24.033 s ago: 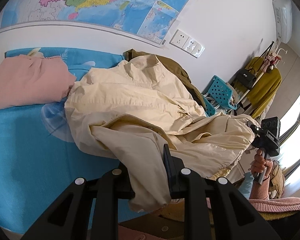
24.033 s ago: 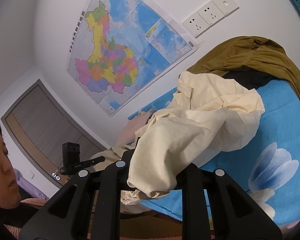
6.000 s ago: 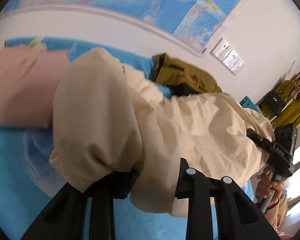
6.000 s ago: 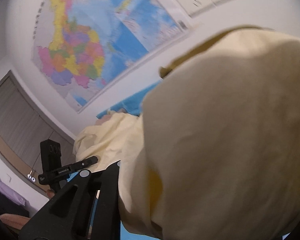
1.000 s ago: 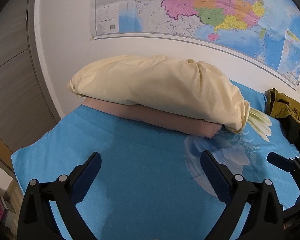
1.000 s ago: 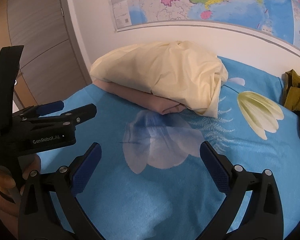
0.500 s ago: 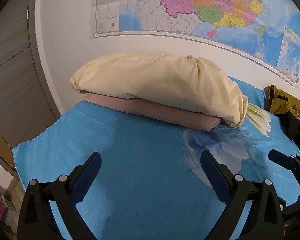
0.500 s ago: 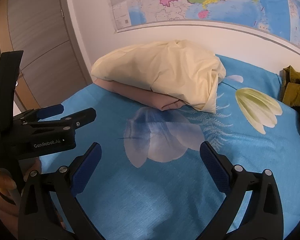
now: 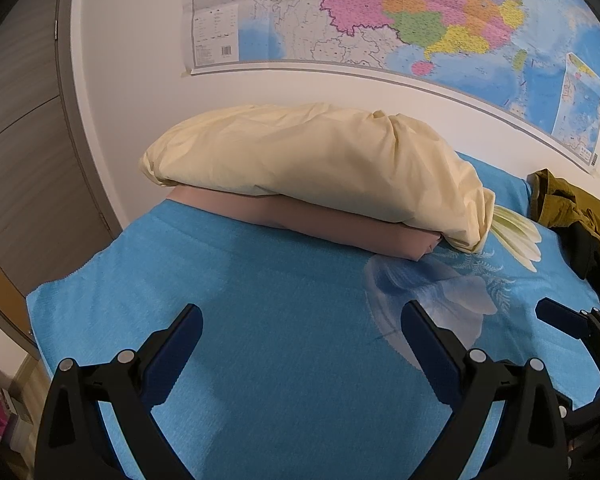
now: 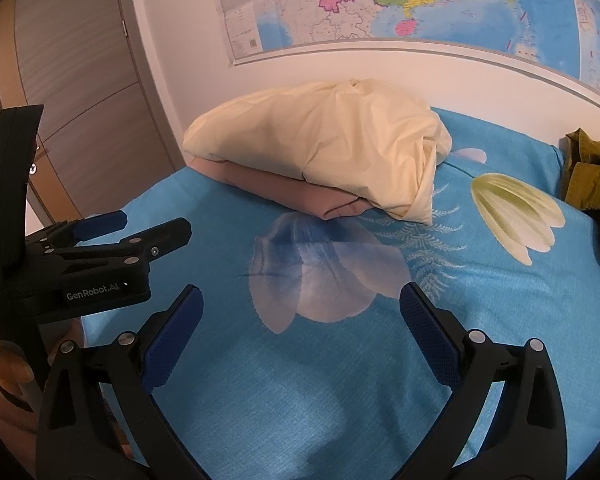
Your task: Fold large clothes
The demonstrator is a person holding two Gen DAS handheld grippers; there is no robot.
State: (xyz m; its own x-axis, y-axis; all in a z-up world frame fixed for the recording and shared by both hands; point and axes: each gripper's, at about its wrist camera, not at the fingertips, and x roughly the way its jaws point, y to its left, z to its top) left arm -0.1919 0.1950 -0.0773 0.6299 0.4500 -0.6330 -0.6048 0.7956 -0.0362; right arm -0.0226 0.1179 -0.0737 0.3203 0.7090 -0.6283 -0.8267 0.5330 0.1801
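Two folded garments sit stacked at the far left of the bed (image 9: 260,360), close to the wall under the big map (image 9: 419,20): the cream garment (image 9: 319,156) lies on top of the pink garment (image 9: 319,220), which shows only as a flat band beneath it. The cream bundle looks folded and set down, though it is puffy rather than flat and its right end droops past the pink edge onto the blue floral cover. That much of the task I judge done. What seems left is the olive garment (image 9: 567,204), crumpled in a heap at the far right of the bed with something dark beside it, not yet folded.

Neither tool holds anything. The left gripper (image 9: 300,332) hangs over bare blue cover, jaws spread wide and empty, well short of the stack. The right gripper (image 10: 300,312) is likewise spread wide and empty above the printed flower.

The left wrist view shows the stack side-on, so the two layers read clearly, and it catches more of the olive heap and the dark cloth next to it, plus the tip of the other tool at the right edge. The right wrist view looks at the stack's end, showing the folded pink edges tucked under the cream (image 10: 319,152), and it shows the left tool (image 10: 112,240) whole, with the person's hand on its handle.
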